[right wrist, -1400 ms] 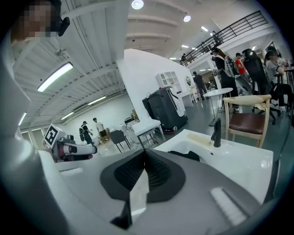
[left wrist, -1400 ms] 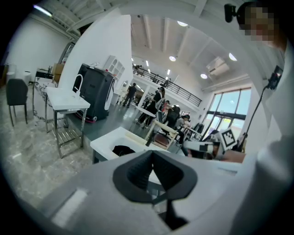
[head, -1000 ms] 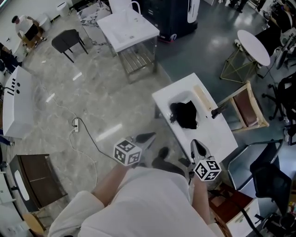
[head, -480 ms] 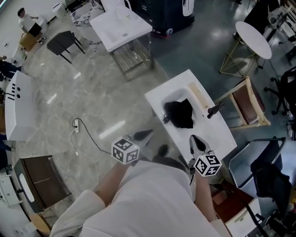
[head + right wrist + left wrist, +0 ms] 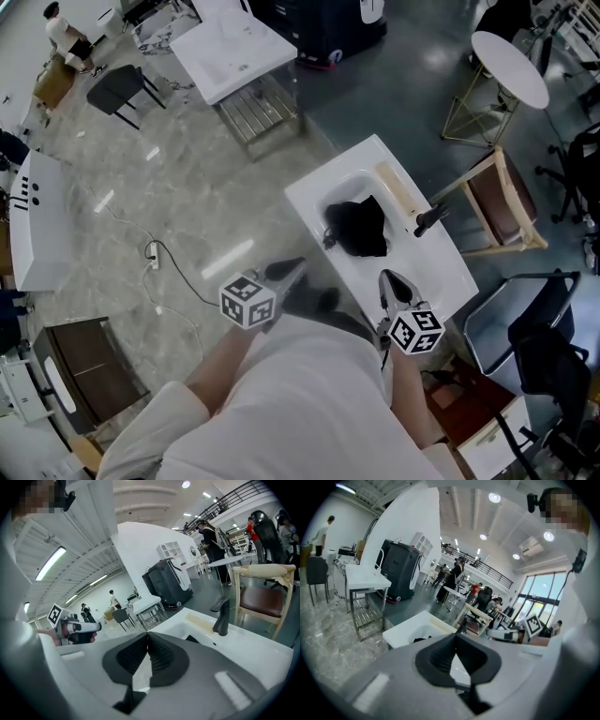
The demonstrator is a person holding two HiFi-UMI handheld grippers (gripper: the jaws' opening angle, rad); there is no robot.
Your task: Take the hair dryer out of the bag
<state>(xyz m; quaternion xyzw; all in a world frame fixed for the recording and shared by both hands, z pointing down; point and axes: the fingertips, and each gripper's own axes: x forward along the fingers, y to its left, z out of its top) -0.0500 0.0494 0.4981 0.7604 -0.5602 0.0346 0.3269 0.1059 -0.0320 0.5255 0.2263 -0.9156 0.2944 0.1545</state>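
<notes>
Both your grippers are closed on nothing: left gripper (image 5: 284, 271), right gripper (image 5: 390, 282). Black bag (image 5: 357, 227) sits in the counter's sink basin (image 5: 330, 190); contents hidden.

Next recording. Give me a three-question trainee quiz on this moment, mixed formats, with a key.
1. True or false: the black bag lies in the basin of the white sink unit.
2. Multiple choice: the right gripper is
A) shut on the bag
B) shut, with nothing between its jaws
C) wide open
3. Short answer: which black fixture stands on the sink top beside the basin?

Key
1. True.
2. B. Its jaws meet with nothing between them, short of the bag.
3. The faucet.
</notes>
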